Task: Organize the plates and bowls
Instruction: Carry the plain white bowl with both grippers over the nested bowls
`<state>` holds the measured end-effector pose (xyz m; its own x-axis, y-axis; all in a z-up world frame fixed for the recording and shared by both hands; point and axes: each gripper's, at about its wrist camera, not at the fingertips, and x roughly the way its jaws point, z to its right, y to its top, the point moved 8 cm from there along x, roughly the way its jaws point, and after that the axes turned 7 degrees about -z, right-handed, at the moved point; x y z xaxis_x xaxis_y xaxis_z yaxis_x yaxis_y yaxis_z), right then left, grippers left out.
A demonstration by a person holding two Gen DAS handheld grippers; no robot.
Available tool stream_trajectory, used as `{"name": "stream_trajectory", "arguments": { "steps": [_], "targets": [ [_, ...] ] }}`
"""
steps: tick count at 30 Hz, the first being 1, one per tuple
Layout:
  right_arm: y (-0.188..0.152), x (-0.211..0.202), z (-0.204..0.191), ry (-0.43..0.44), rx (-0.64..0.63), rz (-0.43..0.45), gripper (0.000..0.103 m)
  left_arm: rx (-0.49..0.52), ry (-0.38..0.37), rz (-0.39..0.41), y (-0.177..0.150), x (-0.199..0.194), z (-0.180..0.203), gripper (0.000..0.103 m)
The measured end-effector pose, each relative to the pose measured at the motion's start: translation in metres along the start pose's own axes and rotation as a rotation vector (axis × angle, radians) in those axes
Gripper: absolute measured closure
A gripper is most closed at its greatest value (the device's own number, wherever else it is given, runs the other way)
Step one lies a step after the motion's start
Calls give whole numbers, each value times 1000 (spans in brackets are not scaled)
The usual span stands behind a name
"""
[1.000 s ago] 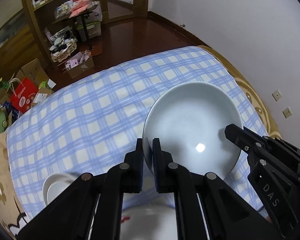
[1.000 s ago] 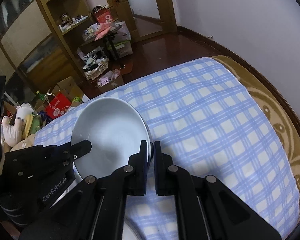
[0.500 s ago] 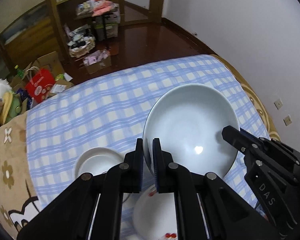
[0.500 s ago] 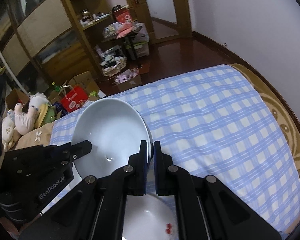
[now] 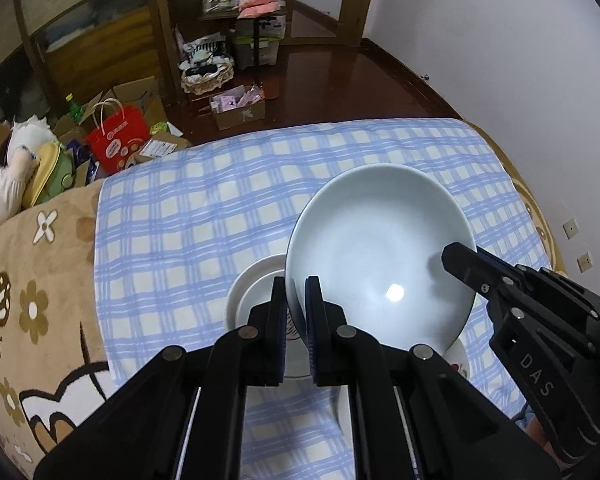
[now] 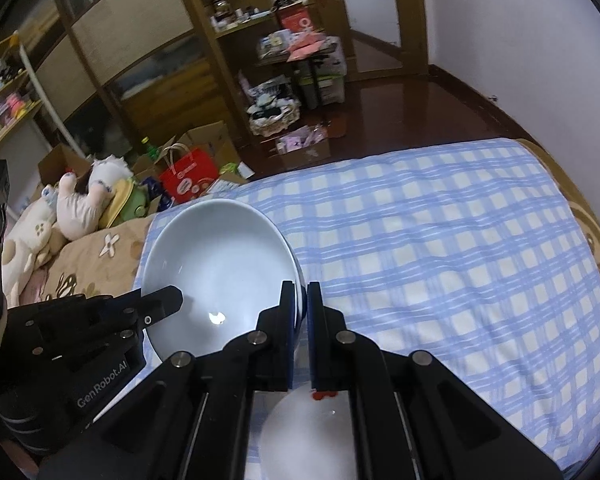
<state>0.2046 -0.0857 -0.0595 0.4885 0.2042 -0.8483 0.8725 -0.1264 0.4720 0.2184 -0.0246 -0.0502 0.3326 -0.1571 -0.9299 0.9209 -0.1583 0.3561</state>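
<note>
Gripping opposite rims, the left gripper (image 5: 296,300) and right gripper (image 6: 300,304) pinch the large pale bowl (image 5: 380,264) and hold it above the checked cloth (image 5: 188,208). Beneath wait a small white bowl (image 5: 248,284) and a plate with red marks (image 6: 316,432), unstacked; most sorting looks undone.

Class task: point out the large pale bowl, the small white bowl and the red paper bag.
Large pale bowl (image 5: 376,248), left wrist view, inner wall.
Small white bowl (image 5: 256,284), left wrist view, rim.
Red paper bag (image 5: 118,138), left wrist view, front face.
</note>
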Motion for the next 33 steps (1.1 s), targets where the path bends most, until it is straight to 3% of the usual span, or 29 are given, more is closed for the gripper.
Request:
{"name": "stream_trajectory", "arguments": {
  "steps": [13, 33],
  "targets": [
    [-13, 17, -34, 5, -33, -32, 96, -36, 8, -23, -21, 13, -33, 94],
    [-44, 72, -21, 4, -35, -126, 96, -46, 10, -71, -50, 76, -37, 94]
  ]
}}
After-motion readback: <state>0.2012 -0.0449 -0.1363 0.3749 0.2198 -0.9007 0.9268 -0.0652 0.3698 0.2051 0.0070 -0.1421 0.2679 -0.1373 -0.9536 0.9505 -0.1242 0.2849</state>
